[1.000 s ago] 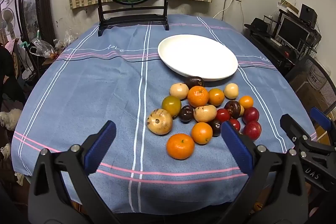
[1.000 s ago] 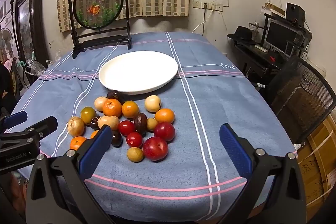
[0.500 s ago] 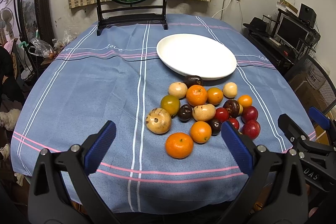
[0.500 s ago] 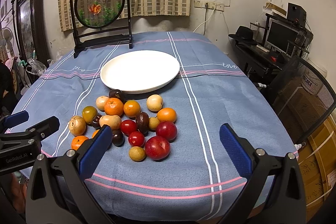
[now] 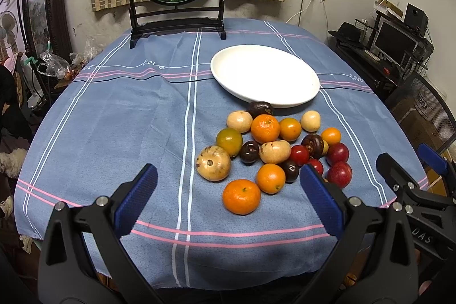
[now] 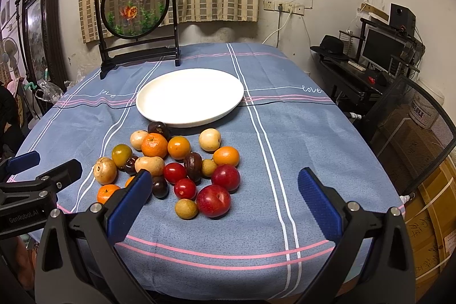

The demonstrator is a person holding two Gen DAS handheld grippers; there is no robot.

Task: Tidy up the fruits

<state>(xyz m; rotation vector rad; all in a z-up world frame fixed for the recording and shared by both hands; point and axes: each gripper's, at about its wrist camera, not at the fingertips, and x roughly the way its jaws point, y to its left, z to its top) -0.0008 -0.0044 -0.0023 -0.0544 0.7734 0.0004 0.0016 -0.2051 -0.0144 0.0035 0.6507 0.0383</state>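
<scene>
Two grippers: we hold left (image 5: 228, 201) and right (image 6: 225, 204) spread wide, gripping nothing.
Fruits (image 6: 176, 164): we see them heaped on cloth (image 6: 285, 133), at 6 o'clock of plate (image 6: 159, 110).

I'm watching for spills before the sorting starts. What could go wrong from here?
The round fruits lie packed and touching on the cloth, so lifting one may set its neighbours rolling. The nearest orange and the red plum sit toward the table's near edge. Both the left gripper and the right gripper are open and empty.
</scene>
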